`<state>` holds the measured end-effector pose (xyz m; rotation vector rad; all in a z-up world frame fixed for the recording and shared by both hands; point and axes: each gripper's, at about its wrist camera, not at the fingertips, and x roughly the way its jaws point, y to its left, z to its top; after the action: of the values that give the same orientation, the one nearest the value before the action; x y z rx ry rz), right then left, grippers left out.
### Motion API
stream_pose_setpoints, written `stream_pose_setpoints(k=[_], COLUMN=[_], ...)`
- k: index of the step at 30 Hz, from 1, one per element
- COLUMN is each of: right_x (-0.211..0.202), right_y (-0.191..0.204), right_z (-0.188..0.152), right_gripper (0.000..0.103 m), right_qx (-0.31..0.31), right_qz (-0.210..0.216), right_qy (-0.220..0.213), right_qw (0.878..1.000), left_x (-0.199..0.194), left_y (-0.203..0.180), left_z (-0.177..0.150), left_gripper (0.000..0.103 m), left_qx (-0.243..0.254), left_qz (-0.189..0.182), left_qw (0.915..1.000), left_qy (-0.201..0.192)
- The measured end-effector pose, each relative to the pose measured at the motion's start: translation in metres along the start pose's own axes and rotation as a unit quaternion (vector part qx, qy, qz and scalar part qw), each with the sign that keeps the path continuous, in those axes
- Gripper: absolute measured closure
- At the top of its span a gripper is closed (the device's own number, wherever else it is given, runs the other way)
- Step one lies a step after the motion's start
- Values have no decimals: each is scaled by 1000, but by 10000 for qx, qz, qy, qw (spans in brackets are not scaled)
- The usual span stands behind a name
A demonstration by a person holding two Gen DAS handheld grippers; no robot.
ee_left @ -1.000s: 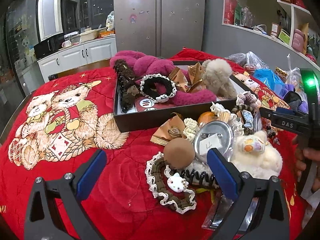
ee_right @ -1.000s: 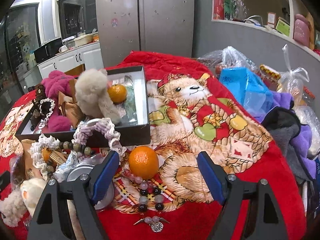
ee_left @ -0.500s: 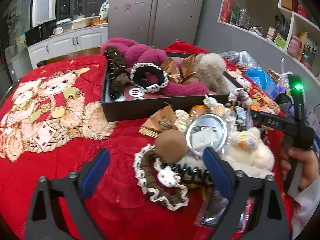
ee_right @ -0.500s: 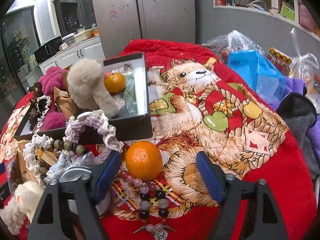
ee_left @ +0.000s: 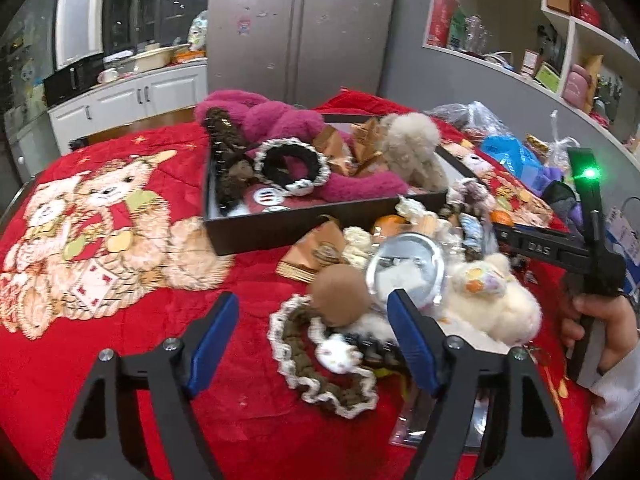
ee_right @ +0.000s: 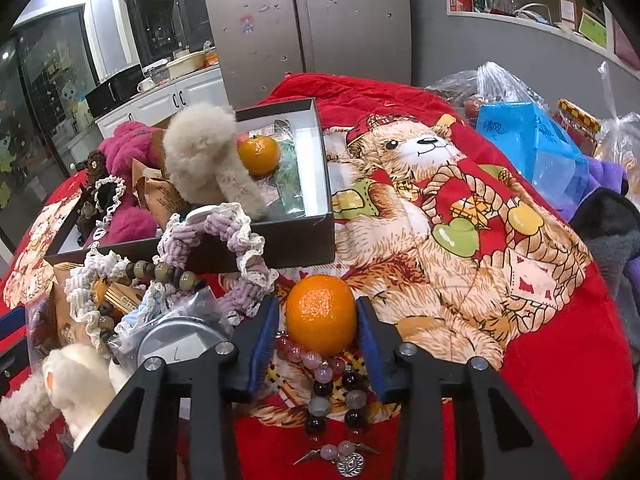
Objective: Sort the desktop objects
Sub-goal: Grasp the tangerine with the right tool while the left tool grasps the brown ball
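blue pads of the right hand-held gripper (ee_right: 316, 344) sit tight against the round orange mandarin (ee_right: 321, 313) on the red blanket, looks clamped on. left hand-held gripper (ee_left: 314, 332) hangs spread apart over the brown lace-trimmed scrunchie (ee_left: 320, 354). black cardboard box (ee_right: 264, 246) is partly filled, heap beside it's still unsorted. stuff under that heap is hard to make out.

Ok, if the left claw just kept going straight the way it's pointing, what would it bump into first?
Most likely the round brown fuzzy pom-pom, sitting just ahead between the open left claw fingers, over the brown lace-trimmed scrunchie. Depth is hard to judge; it might clip the scrunchie first.
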<state>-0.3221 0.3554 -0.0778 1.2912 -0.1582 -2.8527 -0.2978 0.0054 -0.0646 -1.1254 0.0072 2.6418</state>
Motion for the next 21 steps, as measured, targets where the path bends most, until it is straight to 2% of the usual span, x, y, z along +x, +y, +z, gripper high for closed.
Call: stream_pose_setpoints(k=[5, 12, 16, 18, 19, 20, 21], right_x=[1, 0, 0, 0, 0, 0, 0], right_y=[1, 1, 2, 2, 2, 2, 1], right_z=[0, 0, -1, -1, -1, -2, -2], right_gripper=[63, 63, 63, 63, 63, 63, 63], right_qx=[-46, -27, -52, -49, -52, -54, -55], right_qz=[-29, 18, 33, 37, 36, 37, 40], right_qy=[-5, 12, 17, 17, 17, 17, 19], right_qw=[10000, 10000, 10000, 10000, 10000, 10000, 10000], left_x=[12, 23, 27, 33, 37, 40, 44], left_y=[10, -2, -2, 0, 2, 3, 4], left_z=[-2, 0, 6, 9, 9, 10, 10], left_gripper=[21, 21, 21, 24, 31, 46, 57], left_qx=[-230, 126, 149, 90, 38, -2, -43], left_qz=[76, 99, 32, -13, -78, -108, -108], left_qw=[9996, 9998, 9999, 10000, 9999, 9998, 9996], left_qy=[152, 67, -52, 16, 87, 170, 276])
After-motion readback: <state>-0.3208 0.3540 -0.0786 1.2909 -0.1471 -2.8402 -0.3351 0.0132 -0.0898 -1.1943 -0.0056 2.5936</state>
